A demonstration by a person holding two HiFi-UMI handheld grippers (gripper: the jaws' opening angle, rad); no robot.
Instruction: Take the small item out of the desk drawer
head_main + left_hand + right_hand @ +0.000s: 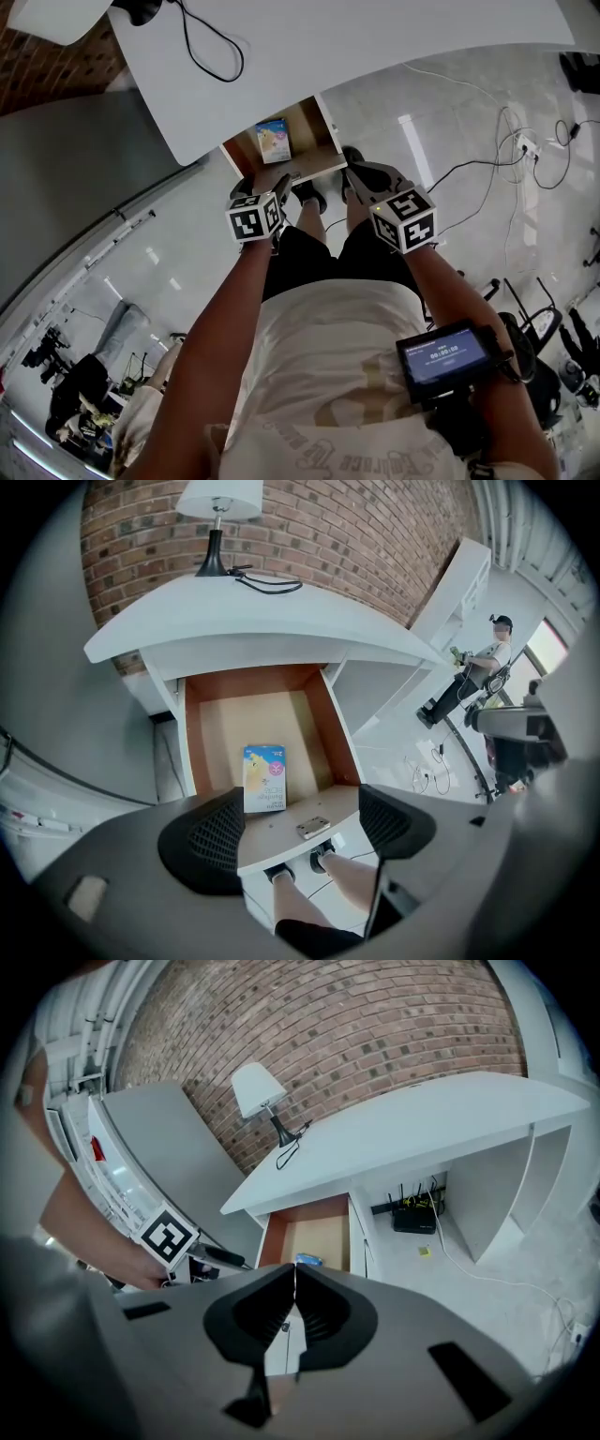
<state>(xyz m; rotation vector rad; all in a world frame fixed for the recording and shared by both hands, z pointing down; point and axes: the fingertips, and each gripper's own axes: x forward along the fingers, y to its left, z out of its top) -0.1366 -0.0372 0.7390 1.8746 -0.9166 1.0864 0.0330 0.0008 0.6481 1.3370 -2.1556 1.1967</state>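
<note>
The desk drawer [319, 714] stands pulled out under the white desk [281, 621]. A small blue and yellow box [264, 778] lies in it near the front; it also shows in the head view as the box [273, 141] and in the right gripper view as the box [309, 1260]. My left gripper [302, 803] is open just before the drawer front, where a small metal pull [313, 828] sits; nothing is between its fingers. In the head view the left gripper [279, 186] is at the drawer's front left. My right gripper [294, 1271] is shut and empty, hanging at the drawer's front right corner [359, 180].
A white lamp [219, 503] and a black cable [267, 581] are on the desk top, with a brick wall behind. The person's legs and shoes [300, 869] are below the drawer. A router [414, 1218] and loose cables [506, 141] lie on the floor. Another person [478, 667] stands far right.
</note>
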